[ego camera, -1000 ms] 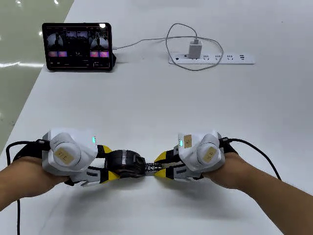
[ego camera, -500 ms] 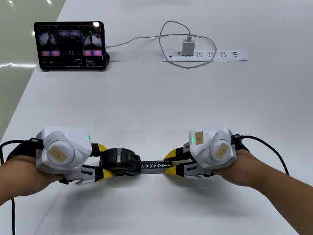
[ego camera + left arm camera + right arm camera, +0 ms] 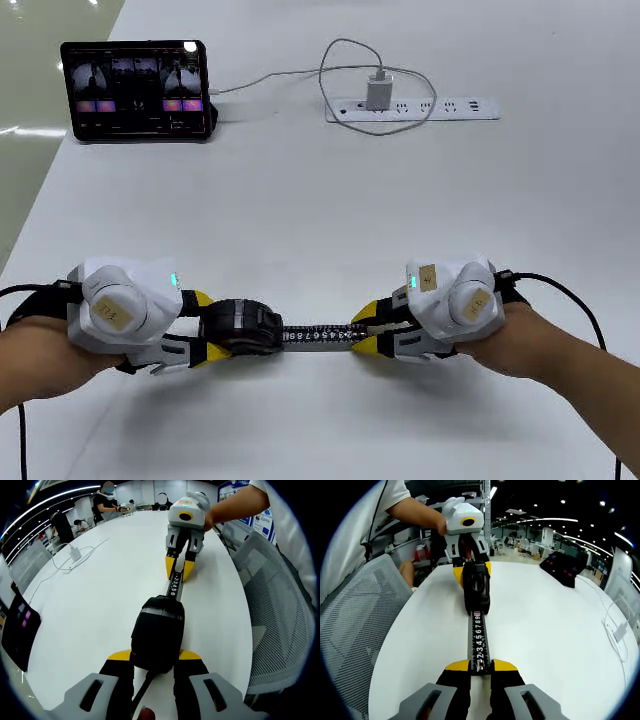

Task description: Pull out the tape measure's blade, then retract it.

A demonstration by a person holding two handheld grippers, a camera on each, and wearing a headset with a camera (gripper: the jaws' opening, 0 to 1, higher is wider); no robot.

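On the table (image 3: 320, 220) before me, the tape measure (image 3: 240, 326) sits between my left gripper's (image 3: 210, 326) jaws at nine o'clock. Its blade (image 3: 318, 335) runs toward three o'clock into my right gripper (image 3: 365, 330). Far behind, the tablet (image 3: 136, 89) stands at eleven o'clock and the power strip (image 3: 412, 109) at one, with a charger (image 3: 378, 95) on it.

The right gripper (image 3: 480, 668) rises from the bottom centre, its yellow-tipped jaws closed on the end of the blade (image 3: 478, 637). The numbered blade runs straight up the white table (image 3: 545, 630) to the black case (image 3: 476, 587), clamped at upper centre by the left gripper (image 3: 471, 571). A mesh chair (image 3: 355, 630) sits at left.
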